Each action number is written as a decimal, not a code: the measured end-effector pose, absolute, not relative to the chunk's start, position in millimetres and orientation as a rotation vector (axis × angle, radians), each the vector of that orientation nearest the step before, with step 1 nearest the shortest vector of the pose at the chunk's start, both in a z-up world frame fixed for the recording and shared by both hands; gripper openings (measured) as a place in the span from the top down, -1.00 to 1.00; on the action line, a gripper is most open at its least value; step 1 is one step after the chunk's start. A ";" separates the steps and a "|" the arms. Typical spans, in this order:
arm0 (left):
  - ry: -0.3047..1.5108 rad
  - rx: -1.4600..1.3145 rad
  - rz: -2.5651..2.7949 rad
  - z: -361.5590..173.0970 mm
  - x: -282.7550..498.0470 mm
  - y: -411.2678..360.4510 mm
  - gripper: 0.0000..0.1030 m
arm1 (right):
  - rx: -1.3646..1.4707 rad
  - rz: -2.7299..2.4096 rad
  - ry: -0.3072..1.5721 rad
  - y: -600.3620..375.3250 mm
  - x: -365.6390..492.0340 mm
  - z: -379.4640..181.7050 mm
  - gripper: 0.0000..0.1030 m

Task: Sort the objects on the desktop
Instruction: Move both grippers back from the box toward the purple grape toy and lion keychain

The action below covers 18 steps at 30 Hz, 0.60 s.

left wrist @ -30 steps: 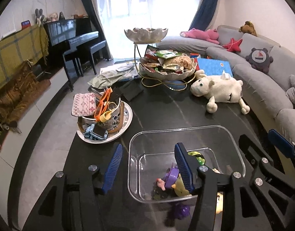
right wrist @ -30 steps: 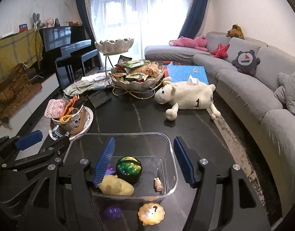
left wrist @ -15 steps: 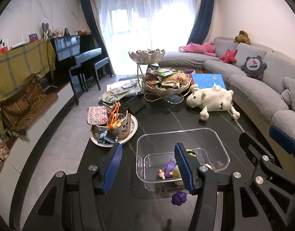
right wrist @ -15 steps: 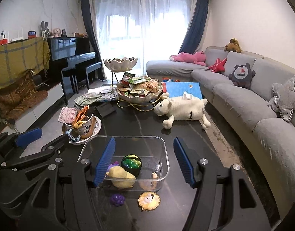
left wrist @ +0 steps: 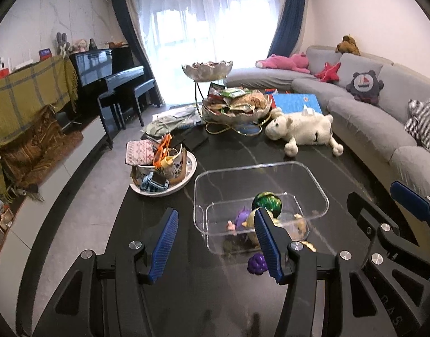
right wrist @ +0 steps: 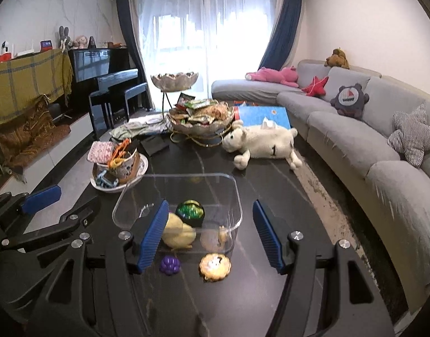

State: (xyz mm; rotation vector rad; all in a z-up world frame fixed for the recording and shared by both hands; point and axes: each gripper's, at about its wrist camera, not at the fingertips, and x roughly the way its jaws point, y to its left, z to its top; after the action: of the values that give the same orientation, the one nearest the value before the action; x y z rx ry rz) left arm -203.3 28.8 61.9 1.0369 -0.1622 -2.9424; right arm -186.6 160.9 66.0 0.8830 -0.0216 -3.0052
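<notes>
A living room is seen here, with a dark marble-look table [right wrist: 274, 193] in front of a grey sofa [right wrist: 355, 137] and a piano [right wrist: 102, 70] off to the side. A clear plastic bin [right wrist: 181, 196] is parked mid-table, and a green ball [right wrist: 190, 210], a yellow toy [right wrist: 177, 231] and a small purple figure [left wrist: 241, 218] are kept inside it. Just outside the near wall, a purple grape toy [right wrist: 170, 264] and a round cookie-like toy [right wrist: 215, 266] are left on the table. The left gripper [left wrist: 215, 245] is held partly open with nothing gripped — same for the right gripper [right wrist: 209, 231], parted wider and empty. A cluttered plate [left wrist: 164, 174] and a plush sheep [right wrist: 260, 143] are set farther back.
</notes>
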 end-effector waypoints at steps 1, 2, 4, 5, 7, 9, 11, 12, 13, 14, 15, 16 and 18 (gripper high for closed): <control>-0.168 1.040 -2.940 59.2 -202.7 29.3 -0.03 | 0.890 -3.002 -0.024 161.4 -186.2 63.5 -0.17; -0.173 1.046 -2.937 56.7 -202.3 29.7 -0.03 | 0.896 -2.999 -0.025 161.7 -185.7 61.4 -0.17; -0.174 1.055 -2.935 53.2 -201.3 29.6 -0.03 | 0.907 -2.993 -0.024 161.7 -185.1 57.2 -0.16; -0.168 1.061 -2.936 51.8 -201.3 29.4 -0.02 | 0.909 -2.991 -0.024 161.6 -185.0 55.8 -0.16; -0.156 1.073 -2.936 49.5 -200.9 28.7 -0.03 | 0.913 -2.988 -0.023 161.3 -184.7 53.1 -0.15; -0.145 1.084 -2.934 47.7 -200.3 27.9 -0.02 | 0.914 -2.984 -0.023 161.1 -184.6 51.7 -0.15; -0.136 1.092 -2.931 46.4 -199.2 26.6 -0.03 | 0.915 -2.983 -0.021 160.5 -184.4 50.8 -0.14; -0.132 1.096 -2.928 45.6 -198.8 26.1 -0.03 | 0.916 -2.982 -0.017 160.0 -184.2 50.6 -0.14; -0.128 1.101 -2.927 44.7 -198.7 25.7 -0.02 | 0.917 -2.982 -0.013 159.6 -183.8 50.5 -0.13; -0.124 1.106 -2.925 43.8 -198.6 25.4 -0.02 | 0.918 -2.981 -0.007 159.1 -183.5 50.1 -0.13; -0.121 1.113 -2.923 42.9 -198.4 25.2 -0.02 | 0.918 -2.981 -0.002 158.6 -183.4 49.5 -0.13; -0.117 1.121 -2.921 41.9 -198.5 25.1 -0.03 | 0.920 -2.980 0.003 158.3 -183.5 48.9 -0.13; -0.109 1.140 -2.918 39.2 -200.0 25.0 -0.03 | 0.924 -2.980 0.011 158.4 -184.1 47.4 -0.13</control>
State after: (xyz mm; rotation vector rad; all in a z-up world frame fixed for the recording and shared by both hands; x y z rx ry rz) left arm -200.0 25.0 39.2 1.1403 -0.1092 -2.9181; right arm -184.1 158.4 47.4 0.9236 0.0111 -2.9802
